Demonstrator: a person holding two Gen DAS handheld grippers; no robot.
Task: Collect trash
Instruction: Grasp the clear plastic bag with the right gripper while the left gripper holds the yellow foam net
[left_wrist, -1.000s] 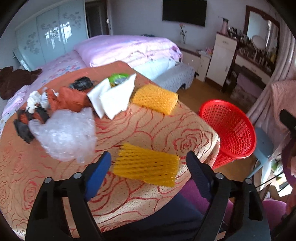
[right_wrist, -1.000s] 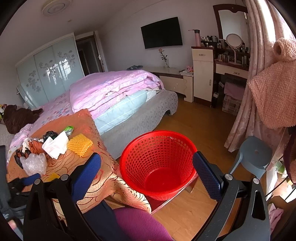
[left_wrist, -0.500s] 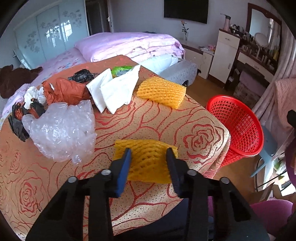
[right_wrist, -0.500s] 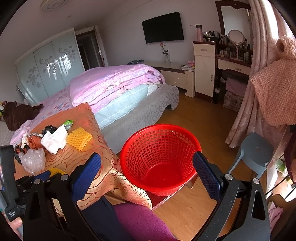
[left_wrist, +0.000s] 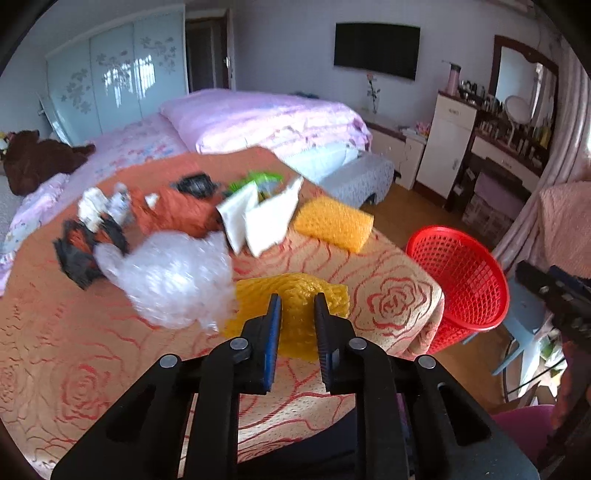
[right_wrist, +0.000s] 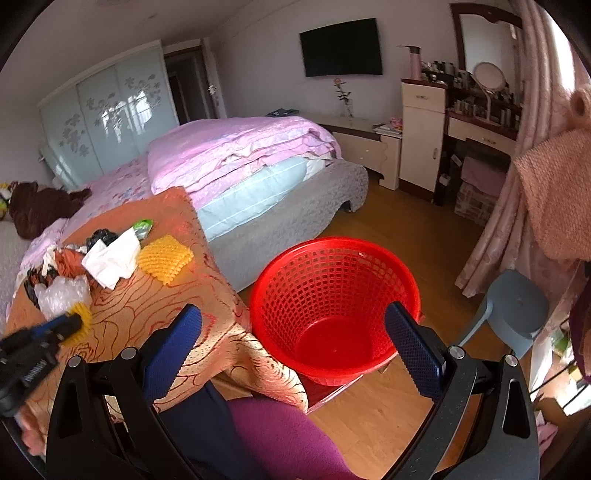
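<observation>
Now that the left gripper (left_wrist: 297, 314) has closed from wide open onto the crumpled yellow foam net sleeve (left_wrist: 295, 295), lifting it off the rose-patterned bench (left_wrist: 110, 369), it can go into the red plastic mesh basket (right_wrist: 334, 295); the right gripper (right_wrist: 295, 347) hangs wide, empty.

The right tool (right_wrist: 293, 338) hangs wide open above the red basket (right_wrist: 334, 291). At the far left, the left tool (right_wrist: 61, 326) pinches yellow foam net (right_wrist: 82, 319) on the desk (right_wrist: 155, 295).
</observation>
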